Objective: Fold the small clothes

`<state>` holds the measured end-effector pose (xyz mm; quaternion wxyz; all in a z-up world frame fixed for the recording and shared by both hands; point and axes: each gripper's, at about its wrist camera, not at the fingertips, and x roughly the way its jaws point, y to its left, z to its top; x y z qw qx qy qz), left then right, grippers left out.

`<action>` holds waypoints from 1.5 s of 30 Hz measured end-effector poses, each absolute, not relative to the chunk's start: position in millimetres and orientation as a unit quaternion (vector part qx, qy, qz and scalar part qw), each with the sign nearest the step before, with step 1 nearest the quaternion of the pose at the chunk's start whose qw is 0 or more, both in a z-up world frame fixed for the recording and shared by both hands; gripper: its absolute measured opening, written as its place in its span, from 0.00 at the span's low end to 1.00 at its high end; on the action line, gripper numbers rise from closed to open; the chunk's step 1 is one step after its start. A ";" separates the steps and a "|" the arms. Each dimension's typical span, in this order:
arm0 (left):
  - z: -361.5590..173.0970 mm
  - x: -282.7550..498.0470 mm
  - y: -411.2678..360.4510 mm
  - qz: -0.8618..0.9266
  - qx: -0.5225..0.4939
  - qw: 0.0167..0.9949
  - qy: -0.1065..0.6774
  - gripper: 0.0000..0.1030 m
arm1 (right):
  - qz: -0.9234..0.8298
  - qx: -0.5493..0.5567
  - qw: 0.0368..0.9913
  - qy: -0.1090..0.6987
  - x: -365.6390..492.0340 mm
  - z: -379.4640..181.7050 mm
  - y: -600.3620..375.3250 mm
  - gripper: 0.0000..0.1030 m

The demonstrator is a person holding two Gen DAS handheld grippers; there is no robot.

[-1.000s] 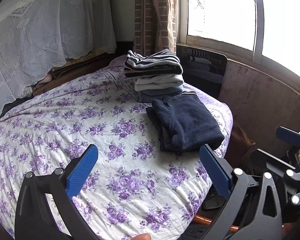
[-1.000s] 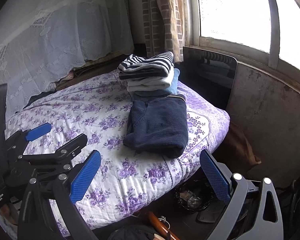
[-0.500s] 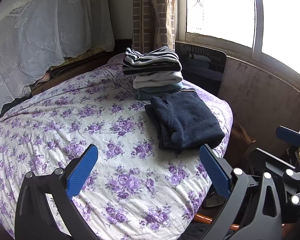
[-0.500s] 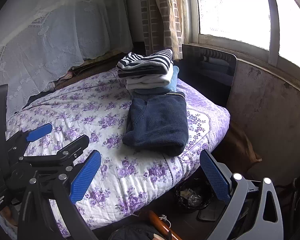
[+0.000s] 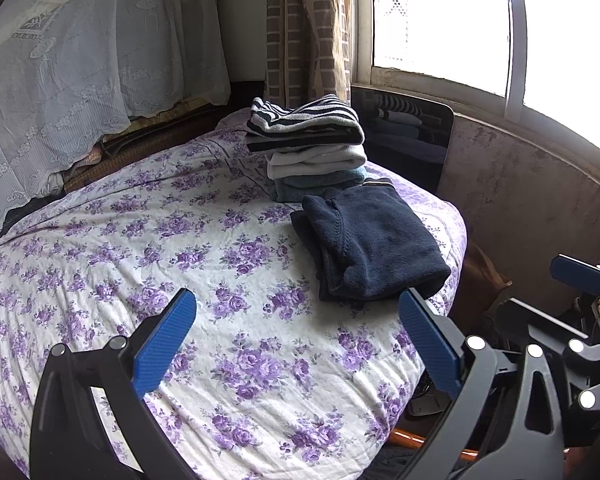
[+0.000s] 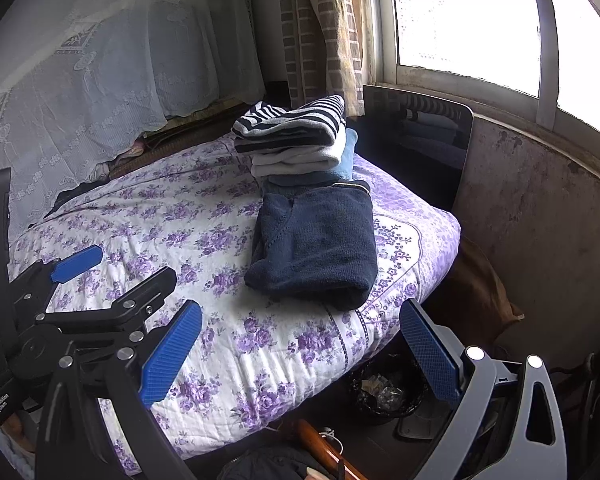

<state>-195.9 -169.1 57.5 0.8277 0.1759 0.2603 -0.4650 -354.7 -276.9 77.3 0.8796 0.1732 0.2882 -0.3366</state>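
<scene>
A folded navy knit garment (image 5: 370,246) lies near the far right corner of the purple-flowered bed (image 5: 180,248); it also shows in the right wrist view (image 6: 316,248). Behind it stands a stack of folded clothes (image 5: 308,146) with a striped piece on top, also in the right wrist view (image 6: 296,140). My left gripper (image 5: 298,340) is open and empty above the near part of the bed. My right gripper (image 6: 300,354) is open and empty over the bed's near right edge, short of the navy garment.
A dark glossy panel (image 6: 416,140) stands against the wall under the window. White lace fabric (image 5: 80,80) hangs at the back left. A dark basket (image 6: 388,390) and a wooden stick (image 6: 328,450) are on the floor beside the bed.
Both grippers have edged slightly back from the bed; the clothes have not moved and both stay open.
</scene>
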 end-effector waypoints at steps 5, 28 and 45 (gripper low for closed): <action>57.8 -196.1 -169.7 -0.464 0.177 0.829 0.258 0.96 | -0.337 0.173 0.880 0.288 -354.6 77.5 -277.6 0.97; 58.1 -198.4 -168.5 -0.464 0.180 0.829 0.256 0.96 | -0.335 0.174 0.880 0.289 -354.0 76.9 -279.7 0.97; 57.8 -199.0 -167.7 -0.460 0.178 0.832 0.253 0.96 | -0.334 0.175 0.881 0.287 -354.3 76.3 -280.5 0.97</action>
